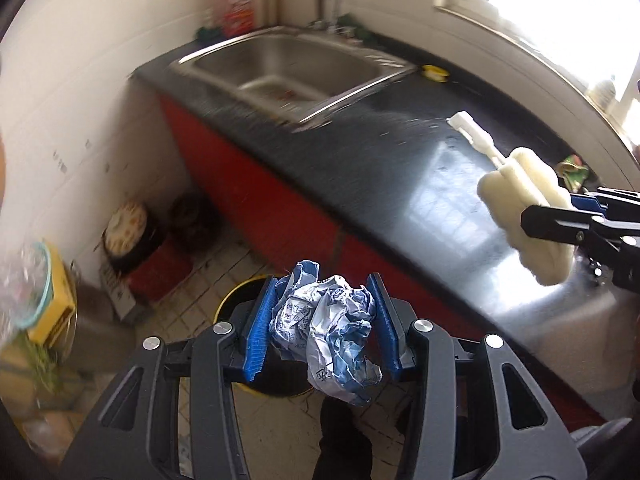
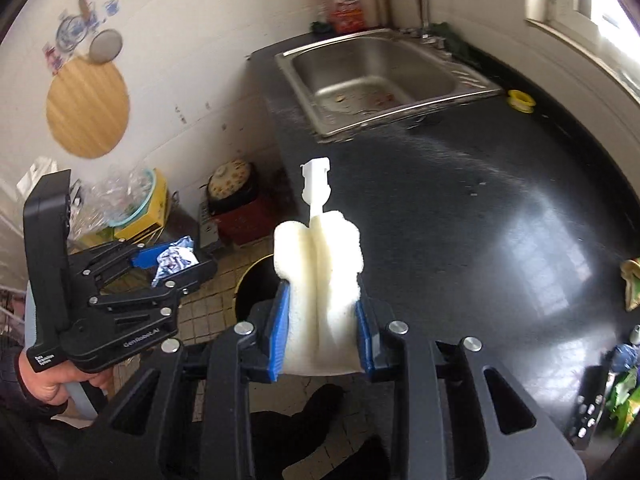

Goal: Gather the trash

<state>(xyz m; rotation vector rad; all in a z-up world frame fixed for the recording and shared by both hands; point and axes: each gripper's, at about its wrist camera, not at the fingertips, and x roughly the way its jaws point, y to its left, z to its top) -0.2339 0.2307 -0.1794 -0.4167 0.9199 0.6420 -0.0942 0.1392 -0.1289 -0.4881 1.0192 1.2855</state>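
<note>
My left gripper is shut on a crumpled blue and white paper wrapper, held over the floor beside the counter. Directly below it stands a round black bin with a yellow rim. My right gripper is shut on a white sponge brush whose plastic handle points away, over the counter's edge. In the right wrist view the left gripper with the wrapper hangs at the left, near the bin. The left wrist view shows the right gripper with the sponge at the right.
A black countertop with a steel sink and tap runs to the back. On it lie a yellow ring and more wrappers at the right. A red crate with a pot and a yellow box stand on the tiled floor.
</note>
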